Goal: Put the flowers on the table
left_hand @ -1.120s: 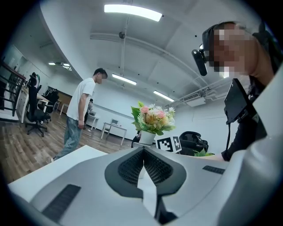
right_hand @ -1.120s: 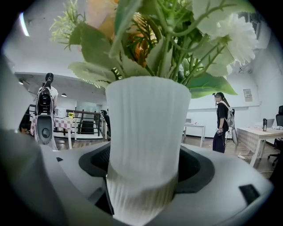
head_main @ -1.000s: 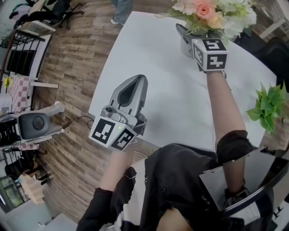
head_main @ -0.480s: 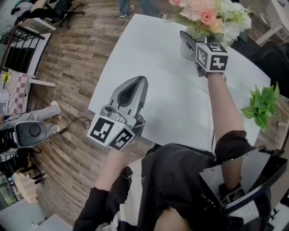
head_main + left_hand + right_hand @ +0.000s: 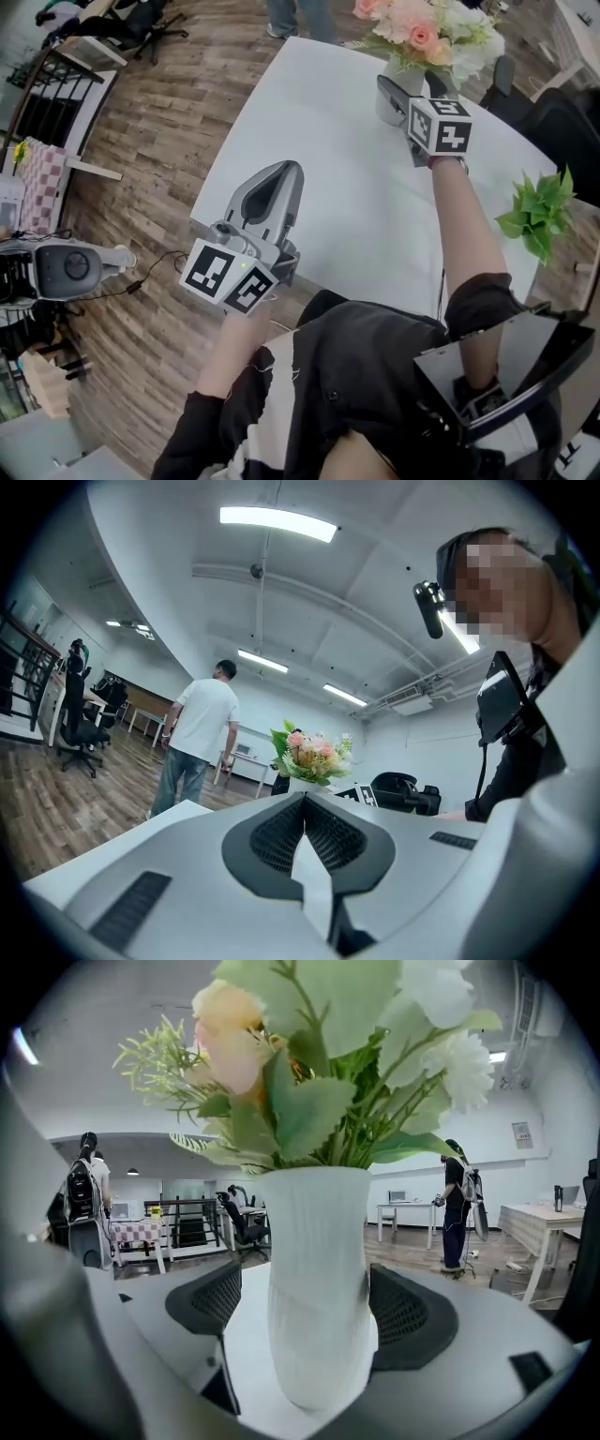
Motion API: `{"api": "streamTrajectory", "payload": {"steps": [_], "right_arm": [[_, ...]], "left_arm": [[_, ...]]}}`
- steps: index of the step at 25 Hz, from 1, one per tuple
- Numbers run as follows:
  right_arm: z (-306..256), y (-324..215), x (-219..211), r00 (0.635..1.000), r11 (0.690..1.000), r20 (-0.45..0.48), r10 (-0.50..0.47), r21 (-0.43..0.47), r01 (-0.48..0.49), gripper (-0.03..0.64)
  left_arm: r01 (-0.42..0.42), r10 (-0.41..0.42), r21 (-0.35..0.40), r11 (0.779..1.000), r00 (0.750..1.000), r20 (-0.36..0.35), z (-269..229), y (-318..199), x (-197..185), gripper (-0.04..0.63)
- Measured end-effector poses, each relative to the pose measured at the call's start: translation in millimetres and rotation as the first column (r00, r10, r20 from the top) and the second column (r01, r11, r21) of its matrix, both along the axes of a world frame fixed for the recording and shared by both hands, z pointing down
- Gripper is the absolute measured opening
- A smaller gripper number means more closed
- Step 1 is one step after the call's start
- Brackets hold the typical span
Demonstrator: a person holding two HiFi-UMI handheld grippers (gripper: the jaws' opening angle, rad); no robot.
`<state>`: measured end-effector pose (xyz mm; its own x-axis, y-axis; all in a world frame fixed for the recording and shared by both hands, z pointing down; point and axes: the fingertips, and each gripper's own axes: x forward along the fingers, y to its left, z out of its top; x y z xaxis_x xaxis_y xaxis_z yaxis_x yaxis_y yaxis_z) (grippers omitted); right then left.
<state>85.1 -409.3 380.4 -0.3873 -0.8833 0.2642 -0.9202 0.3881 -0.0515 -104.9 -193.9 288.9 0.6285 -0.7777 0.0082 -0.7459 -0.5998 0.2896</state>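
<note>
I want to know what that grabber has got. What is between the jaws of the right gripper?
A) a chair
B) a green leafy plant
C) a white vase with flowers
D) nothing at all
C: in the right gripper view the white vase with the flowers in it stands between the two jaws of the right gripper.

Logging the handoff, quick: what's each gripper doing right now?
Left gripper: shut, empty.
Right gripper: open around the white vase, gap showing on one side.
</note>
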Motion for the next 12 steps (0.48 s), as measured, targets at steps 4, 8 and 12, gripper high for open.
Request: {"api": "streamTrajectory", "payload": {"steps": [4, 8, 12], "right_arm": [[-3.4, 9.2, 6.1, 0.999, 0.999, 0.030, 0.038, 0.004, -0.038, 0.413], [-21.3, 26.8, 5.6, 0.994, 0.997, 0.088, 0.070, 0.019, -0.072, 0.413], [-44.6, 59.9, -4.6, 0.994, 0.997, 0.101, 0.045, 0.057, -0.051, 0.413]], "left_arm": [[0.016, -0.016, 0.018, 1.000, 1.000, 0.004, -6.4, 12.2, -7.8, 0.014], [0.030, -0.030, 0.037, 0.999, 0.999, -0.013, -21.9, 23.8, -15.9, 0.014], [0.026, -0.024, 0.054, 0.998, 0.999, -0.042, -35.5, 37.6, -13.3, 0.014]]}}
